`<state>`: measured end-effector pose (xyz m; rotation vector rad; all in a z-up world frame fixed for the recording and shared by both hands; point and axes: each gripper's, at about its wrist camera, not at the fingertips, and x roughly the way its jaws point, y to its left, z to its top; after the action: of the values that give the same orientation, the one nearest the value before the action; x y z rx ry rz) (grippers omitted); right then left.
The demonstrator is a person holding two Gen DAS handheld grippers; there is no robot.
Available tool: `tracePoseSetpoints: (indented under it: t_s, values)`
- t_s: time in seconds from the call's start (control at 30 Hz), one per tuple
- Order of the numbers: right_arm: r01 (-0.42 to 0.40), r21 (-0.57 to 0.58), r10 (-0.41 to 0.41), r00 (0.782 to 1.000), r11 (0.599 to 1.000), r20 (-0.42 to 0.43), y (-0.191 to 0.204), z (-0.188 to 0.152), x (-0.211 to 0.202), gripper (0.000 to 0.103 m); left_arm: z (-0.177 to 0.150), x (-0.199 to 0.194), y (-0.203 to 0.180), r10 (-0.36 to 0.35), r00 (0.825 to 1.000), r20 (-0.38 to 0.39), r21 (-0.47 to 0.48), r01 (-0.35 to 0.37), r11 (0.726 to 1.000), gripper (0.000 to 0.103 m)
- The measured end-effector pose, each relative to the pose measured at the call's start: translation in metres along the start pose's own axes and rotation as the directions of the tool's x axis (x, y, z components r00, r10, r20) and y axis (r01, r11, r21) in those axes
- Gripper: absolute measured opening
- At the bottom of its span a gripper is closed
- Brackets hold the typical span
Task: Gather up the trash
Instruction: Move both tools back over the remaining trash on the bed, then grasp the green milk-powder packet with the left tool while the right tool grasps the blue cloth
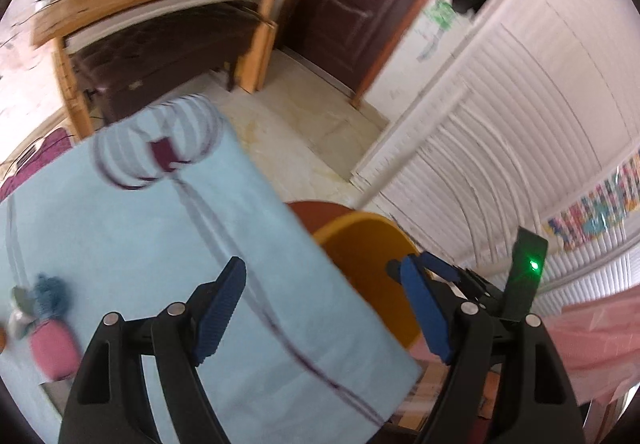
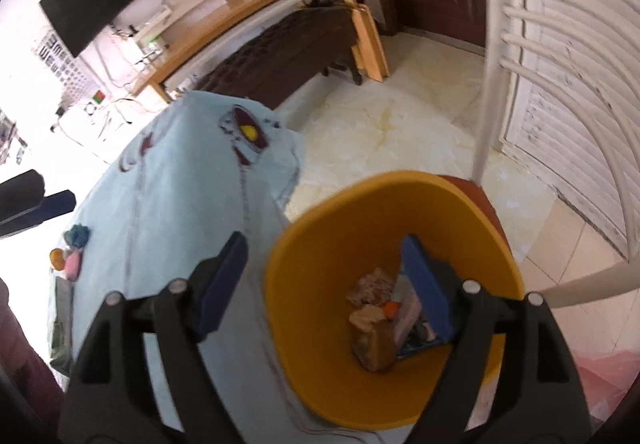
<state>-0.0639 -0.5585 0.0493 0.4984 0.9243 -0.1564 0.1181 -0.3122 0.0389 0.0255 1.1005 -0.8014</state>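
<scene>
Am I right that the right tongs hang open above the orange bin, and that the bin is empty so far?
Not quite. The right tongs do hang open above the orange bin, but the bin is not empty: the right wrist view shows several pieces of trash already lying at its bottom, among them brownish wrappers or scraps.

Both wrist views look down; share bin (image 2: 394, 240), tablecloth (image 1: 168, 244).

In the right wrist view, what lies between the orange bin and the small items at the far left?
Only bare light-blue cloth lies between the orange bin and the small items.
</scene>
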Motion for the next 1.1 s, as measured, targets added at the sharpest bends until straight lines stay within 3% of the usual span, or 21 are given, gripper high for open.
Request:
tracePoseSetpoints:
  t_s: [0.33,0.63,1.1]
  values:
    - [-0.082,-0.157,0.083,0.997,0.984,-0.005,0.096,0.014,0.002,0.077,-0.012,-0.056,0.071,0.094,0.991,0.099,-0.096,-0.084,0.992,0.076]
    - [-0.168,-0.274,0.149,0.985,0.947,-0.088,0.178,0.000,0.021,0.077,-0.034,-0.099,0.142,0.185,0.975,0.124,-0.177,-0.162,0.971,0.076]
    - [-0.243,-0.405,0.194,0.968,0.881,-0.159,0.272,-0.006,0.045,0.077,-0.109,-0.095,0.176,0.277,0.961,-0.003,-0.091,-0.277,0.957,0.076]
